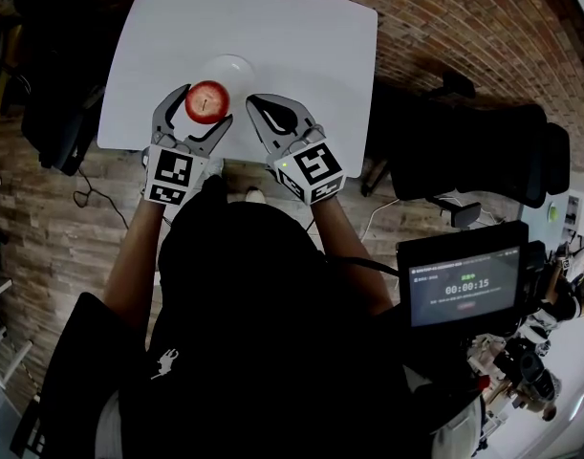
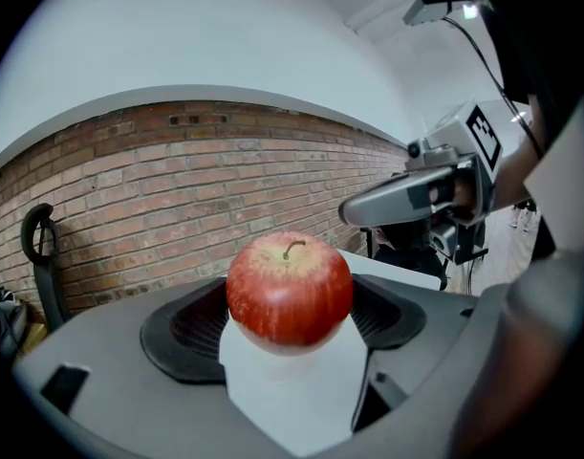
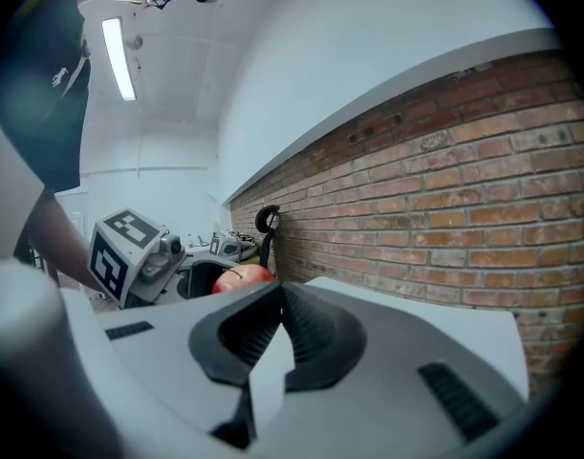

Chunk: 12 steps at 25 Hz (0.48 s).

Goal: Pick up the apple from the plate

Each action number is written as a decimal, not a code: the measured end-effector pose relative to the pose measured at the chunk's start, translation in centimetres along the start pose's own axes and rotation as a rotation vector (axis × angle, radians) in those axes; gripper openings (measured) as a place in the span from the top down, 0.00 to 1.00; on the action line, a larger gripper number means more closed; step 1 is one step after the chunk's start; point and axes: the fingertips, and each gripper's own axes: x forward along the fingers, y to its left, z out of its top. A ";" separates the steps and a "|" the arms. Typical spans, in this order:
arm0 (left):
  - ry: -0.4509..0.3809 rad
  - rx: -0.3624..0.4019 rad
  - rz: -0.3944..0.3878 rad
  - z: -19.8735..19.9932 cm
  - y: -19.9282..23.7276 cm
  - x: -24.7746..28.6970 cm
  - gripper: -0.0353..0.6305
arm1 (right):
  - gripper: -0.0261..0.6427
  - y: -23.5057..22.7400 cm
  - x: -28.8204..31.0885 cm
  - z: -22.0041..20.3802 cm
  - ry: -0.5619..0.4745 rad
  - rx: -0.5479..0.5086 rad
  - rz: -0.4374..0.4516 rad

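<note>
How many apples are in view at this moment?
1. The apple sits gripped between the jaws of the left gripper, by the near rim of the white plate. No other apple shows, and nothing here looks likely to hide one.

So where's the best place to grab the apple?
Grip the apple round its wide middle, one jaw on each side, coming in level from the person's side. It sits upright with its stem on top, and the middle is its fattest part. The left hand-held gripper holds it just so.
</note>
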 end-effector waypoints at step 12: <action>-0.047 0.007 0.011 2.2 -1.0 -2.3 0.35 | 0.95 0.2 -1.3 0.6 -0.026 -0.007 0.002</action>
